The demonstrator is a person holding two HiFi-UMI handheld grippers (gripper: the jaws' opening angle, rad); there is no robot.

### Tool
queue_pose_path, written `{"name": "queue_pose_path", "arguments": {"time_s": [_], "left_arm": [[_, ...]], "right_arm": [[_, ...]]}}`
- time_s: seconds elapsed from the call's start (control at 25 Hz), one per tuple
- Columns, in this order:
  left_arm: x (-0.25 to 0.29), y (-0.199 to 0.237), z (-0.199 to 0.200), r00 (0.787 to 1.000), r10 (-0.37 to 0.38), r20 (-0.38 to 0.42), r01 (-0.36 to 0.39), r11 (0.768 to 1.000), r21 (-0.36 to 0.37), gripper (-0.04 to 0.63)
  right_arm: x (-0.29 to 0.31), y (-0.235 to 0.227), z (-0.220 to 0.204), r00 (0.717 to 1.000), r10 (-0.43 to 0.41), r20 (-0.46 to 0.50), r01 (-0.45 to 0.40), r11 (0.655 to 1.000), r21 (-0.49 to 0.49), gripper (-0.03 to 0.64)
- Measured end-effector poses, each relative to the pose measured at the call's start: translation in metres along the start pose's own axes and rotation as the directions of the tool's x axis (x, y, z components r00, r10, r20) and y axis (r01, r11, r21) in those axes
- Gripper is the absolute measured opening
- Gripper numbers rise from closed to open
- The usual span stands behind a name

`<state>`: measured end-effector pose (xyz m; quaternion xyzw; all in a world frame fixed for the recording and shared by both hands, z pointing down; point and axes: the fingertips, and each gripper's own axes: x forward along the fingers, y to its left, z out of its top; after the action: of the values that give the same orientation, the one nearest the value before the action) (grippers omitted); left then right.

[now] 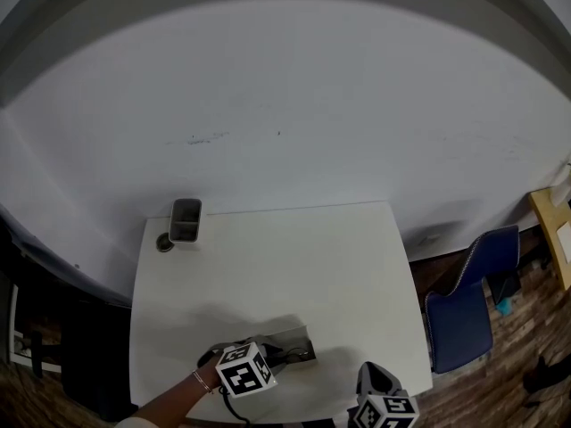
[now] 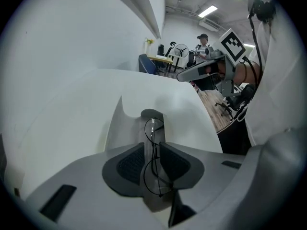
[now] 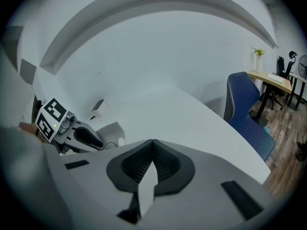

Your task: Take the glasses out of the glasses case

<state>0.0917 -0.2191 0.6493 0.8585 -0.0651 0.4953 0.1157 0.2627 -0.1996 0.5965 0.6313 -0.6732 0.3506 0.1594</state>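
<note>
My left gripper (image 2: pixel 151 150) is shut on thin wire-framed glasses (image 2: pixel 152 128), which stand on edge between its pads and reach forward over the open grey glasses case (image 2: pixel 125 123). In the head view the left gripper (image 1: pixel 268 358) is at the case (image 1: pixel 293 339) near the table's front edge. In that view, my right gripper (image 1: pixel 379 392) is to the right of the case and apart from it. Its jaws (image 3: pixel 152 143) are shut with nothing between them. From there the case (image 3: pixel 111 130) shows at the left behind the left gripper (image 3: pixel 88 138).
The white table (image 1: pixel 294 257) stands against a white wall. A small grey box (image 1: pixel 185 219) and a round dark thing (image 1: pixel 165 242) sit at its back left corner. A blue chair (image 1: pixel 464 306) stands right of the table. A person (image 2: pixel 203 44) is far off.
</note>
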Motion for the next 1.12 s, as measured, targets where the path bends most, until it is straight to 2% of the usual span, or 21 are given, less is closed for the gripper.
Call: {"name": "queue_pose_path", "arguments": {"time_s": [0.36,0.56,0.72,0.92,1.0,1.12], "left_arm": [[0.003,-0.001,-0.003,0.987,-0.138,-0.083,0.137,0.99,-0.022,0.097],[0.005,-0.002,-0.002,0.978,-0.178,-0.107,0.175,0.984,-0.035,0.097],[0.006,-0.003,-0.002,0.977,-0.171,-0.13,0.169,0.985,-0.023,0.095],[0.008,-0.003,-0.003,0.979,-0.082,-0.188,0.094,0.994,0.054,0.075],[0.01,-0.003,-0.004,0.979,-0.068,-0.191,0.079,0.996,0.051,0.066],[0.01,-0.006,-0.005,0.98,-0.087,-0.179,0.095,0.995,0.032,0.044]], "right_arm": [[0.004,-0.004,-0.002,1.0,0.007,-0.007,-0.007,1.0,0.023,0.032],[0.007,-0.008,-0.003,1.0,0.011,-0.012,-0.011,0.999,0.031,0.032],[0.01,-0.009,-0.003,1.0,0.015,-0.013,-0.014,0.999,0.036,0.032],[0.014,-0.004,-0.003,1.0,0.022,-0.019,-0.021,0.999,0.032,0.032],[0.015,-0.003,-0.002,1.0,0.023,-0.021,-0.022,0.999,0.03,0.032],[0.016,-0.004,0.0,1.0,0.02,-0.02,-0.02,0.999,0.029,0.032]]}}
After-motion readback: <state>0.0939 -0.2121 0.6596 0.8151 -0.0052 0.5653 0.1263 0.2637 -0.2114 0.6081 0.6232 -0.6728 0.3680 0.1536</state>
